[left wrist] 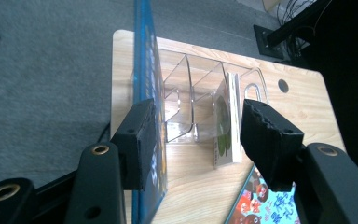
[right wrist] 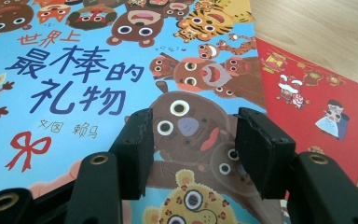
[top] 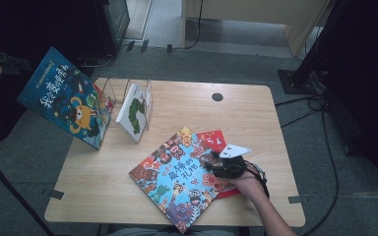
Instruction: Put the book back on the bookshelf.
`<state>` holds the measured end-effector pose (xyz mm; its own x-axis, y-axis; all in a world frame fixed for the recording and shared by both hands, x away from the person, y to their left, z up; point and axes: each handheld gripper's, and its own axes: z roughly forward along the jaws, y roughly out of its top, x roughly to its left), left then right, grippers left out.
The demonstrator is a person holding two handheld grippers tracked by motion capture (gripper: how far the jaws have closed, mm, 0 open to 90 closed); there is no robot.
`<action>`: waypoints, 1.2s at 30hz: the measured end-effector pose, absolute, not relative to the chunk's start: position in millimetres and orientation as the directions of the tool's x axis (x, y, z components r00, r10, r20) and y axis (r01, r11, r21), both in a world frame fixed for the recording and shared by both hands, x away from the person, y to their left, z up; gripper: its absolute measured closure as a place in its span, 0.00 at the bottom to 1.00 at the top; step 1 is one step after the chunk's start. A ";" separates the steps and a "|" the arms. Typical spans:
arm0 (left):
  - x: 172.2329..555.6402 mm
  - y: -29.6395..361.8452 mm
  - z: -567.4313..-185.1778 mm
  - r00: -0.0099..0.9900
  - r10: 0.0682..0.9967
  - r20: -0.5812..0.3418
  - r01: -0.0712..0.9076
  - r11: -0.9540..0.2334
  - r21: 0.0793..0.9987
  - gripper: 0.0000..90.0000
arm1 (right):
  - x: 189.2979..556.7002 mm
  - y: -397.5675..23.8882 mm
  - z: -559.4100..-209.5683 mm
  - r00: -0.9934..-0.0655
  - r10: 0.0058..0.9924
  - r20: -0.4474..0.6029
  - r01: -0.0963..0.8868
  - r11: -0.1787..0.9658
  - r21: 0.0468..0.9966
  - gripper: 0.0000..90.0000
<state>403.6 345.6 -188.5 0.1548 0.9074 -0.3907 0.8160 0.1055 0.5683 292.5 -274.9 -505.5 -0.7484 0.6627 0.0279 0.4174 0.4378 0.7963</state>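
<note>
Light wooden table [top: 256,113] on grey carpet, clear divider rack [top: 128,98] at its back left holding 1 white book [top: 134,112], animal-cover book [top: 179,177] overlapping red book [top: 215,141] up front

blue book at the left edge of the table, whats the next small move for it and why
Probably ease the blue book sideways into the nearest empty slot of the clear rack. In the left gripper view it stands on edge just outside the rack wall, beside one pad of the left gripper, whose jaws stand apart. A white book already fills a farther slot.
</note>
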 end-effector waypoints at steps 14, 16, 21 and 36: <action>358.5 304.6 -194.4 0.286 0.894 -0.346 0.796 -0.021 0.605 0.49 | 295.6 -277.3 -504.3 -0.735 0.675 0.066 0.447 0.409 0.795 0.57; 353.2 300.0 -199.4 0.301 0.889 -0.345 0.798 -0.037 0.602 0.49 | 296.3 -278.0 -504.0 -0.735 0.674 0.071 0.450 0.408 0.794 0.57; 347.8 283.3 -222.3 0.331 0.885 -0.329 0.802 -0.080 0.592 0.50 | 296.5 -278.7 -502.7 -0.729 0.679 0.083 0.464 0.401 0.790 0.60; 341.1 237.9 -298.0 0.407 0.845 -0.347 0.809 -0.157 0.567 0.50 | 296.4 -281.8 -498.5 -0.725 0.683 0.086 0.466 0.395 0.792 0.65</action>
